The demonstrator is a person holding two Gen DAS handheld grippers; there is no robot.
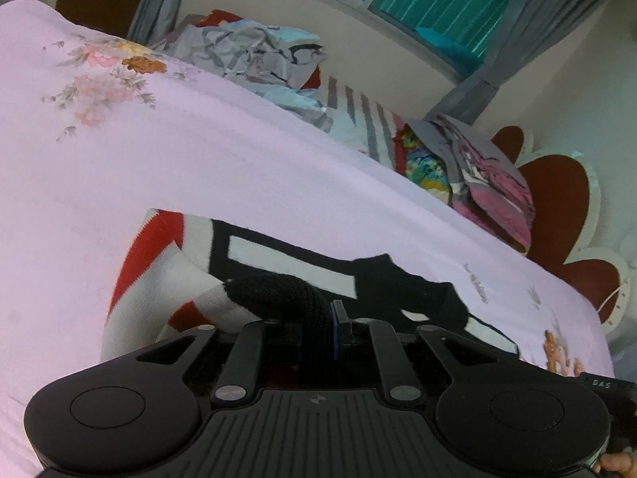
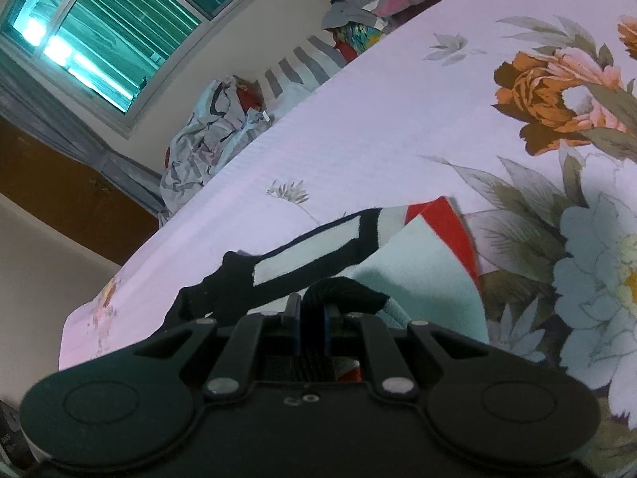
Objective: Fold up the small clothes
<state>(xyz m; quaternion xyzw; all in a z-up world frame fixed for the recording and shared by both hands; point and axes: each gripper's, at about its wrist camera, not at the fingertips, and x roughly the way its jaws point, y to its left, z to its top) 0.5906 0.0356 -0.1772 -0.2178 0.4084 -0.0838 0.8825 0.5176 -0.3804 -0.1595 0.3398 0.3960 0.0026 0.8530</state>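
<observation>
A big pale pink bedsheet with printed flowers [image 1: 199,167] is filling most of both views, and a crumpled grey and light blue pile of clothes [image 1: 258,55] is lying along its far edge, in the upper middle of the left view and at the middle left of the right view. A small knitted garment in white, red and black [image 1: 247,263] is lying flat on the sheet in the lower middle of both views. The black left gripper [image 1: 318,318] is pinching a black ribbed edge of the small knitted garment at the bottom middle of its view, and the black right gripper [image 2: 312,314] is squeezing tight on another black edge of it at the bottom middle of its view.
</observation>
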